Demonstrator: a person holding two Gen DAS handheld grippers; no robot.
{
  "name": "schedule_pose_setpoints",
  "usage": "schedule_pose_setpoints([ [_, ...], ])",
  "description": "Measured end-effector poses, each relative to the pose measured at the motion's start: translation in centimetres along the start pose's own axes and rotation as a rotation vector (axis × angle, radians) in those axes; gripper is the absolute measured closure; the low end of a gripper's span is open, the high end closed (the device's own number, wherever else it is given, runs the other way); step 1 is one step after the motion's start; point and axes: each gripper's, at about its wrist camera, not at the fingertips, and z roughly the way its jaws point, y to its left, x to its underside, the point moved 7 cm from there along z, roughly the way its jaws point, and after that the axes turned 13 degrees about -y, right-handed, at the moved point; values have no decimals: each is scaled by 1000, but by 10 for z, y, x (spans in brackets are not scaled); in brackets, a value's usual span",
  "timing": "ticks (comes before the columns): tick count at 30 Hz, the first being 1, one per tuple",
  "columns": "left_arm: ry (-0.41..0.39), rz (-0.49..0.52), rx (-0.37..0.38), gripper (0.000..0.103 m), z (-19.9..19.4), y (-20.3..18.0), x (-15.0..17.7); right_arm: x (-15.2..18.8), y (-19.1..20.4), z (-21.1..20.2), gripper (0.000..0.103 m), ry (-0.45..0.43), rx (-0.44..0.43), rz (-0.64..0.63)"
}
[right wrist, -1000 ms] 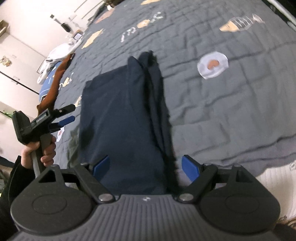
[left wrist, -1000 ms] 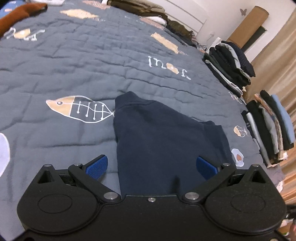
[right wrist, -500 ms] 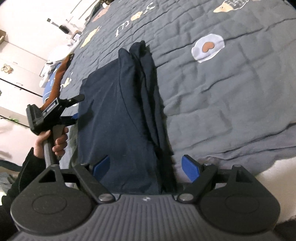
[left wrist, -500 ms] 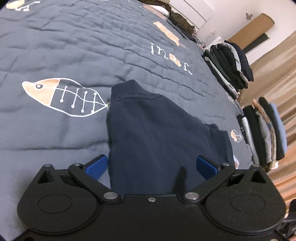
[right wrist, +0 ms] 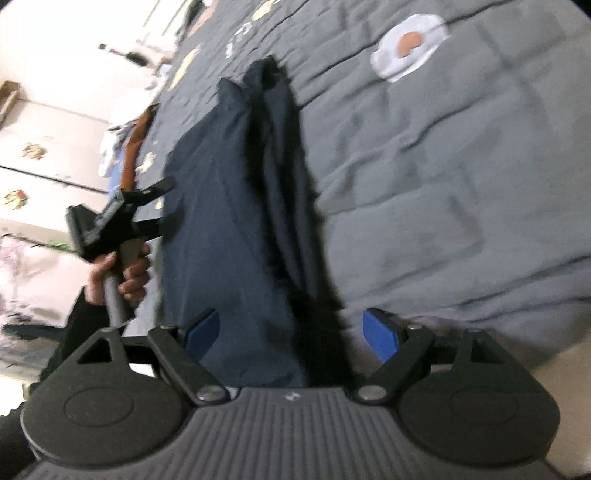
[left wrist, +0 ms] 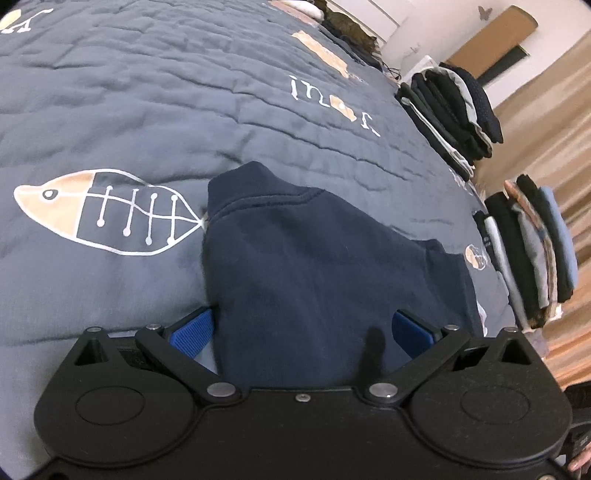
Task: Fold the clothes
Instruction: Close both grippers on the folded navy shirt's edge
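Observation:
A dark navy top (left wrist: 314, 266) lies partly folded on the grey quilted bedspread (left wrist: 147, 92). Its collar end points away in the left wrist view. My left gripper (left wrist: 303, 330) is open, its blue pads on either side of the top's near edge. In the right wrist view the same top (right wrist: 229, 221) runs lengthwise, with a bunched fold along its right side. My right gripper (right wrist: 291, 332) is open and straddles the top's near end. The left gripper (right wrist: 122, 221) shows there at the top's left edge, held by a hand.
Two stacks of folded clothes (left wrist: 454, 110) (left wrist: 532, 243) stand at the bed's right edge. Loose clothes (left wrist: 343, 26) lie at the far end. A fish print (left wrist: 103, 210) marks the bedspread left of the top. A brown garment (right wrist: 136, 144) lies far left.
Both grippers have moved closer and lower over the top's edges. The left gripper has come nearer the top's left side in the right wrist view. Both stay open.

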Motion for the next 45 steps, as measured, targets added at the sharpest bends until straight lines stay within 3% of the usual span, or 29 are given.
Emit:
schedule_pose_setpoints([
  [4,-3,-18,18,0,-2,4,0,0,0,9,18,28,-26,-2],
  [11,1,-8,33,0,-1,4,-1,-3,-5,14,7,22,-101,71],
  [15,0,-20,41,0,0,6,-3,1,9,17,7,57,-183,85],
  [19,5,-9,45,0,1,5,-4,7,20,26,7,96,-180,30],
  [23,12,-11,56,0,0,6,-4,4,14,29,7,102,-191,88],
  [27,14,-10,57,0,0,7,-4,3,40,23,7,108,-254,29],
  [29,13,-13,54,0,0,7,-5,5,41,27,7,126,-229,-8],
  [32,15,-8,55,0,1,5,-4,9,18,37,23,117,-187,28],
  [35,15,-4,61,0,1,6,-4,8,1,37,74,104,-147,80],
  [38,10,-12,58,0,1,6,-5,9,3,33,82,81,-150,75],
  [45,19,-1,53,0,3,4,-7,13,2,38,82,70,-142,39],
])
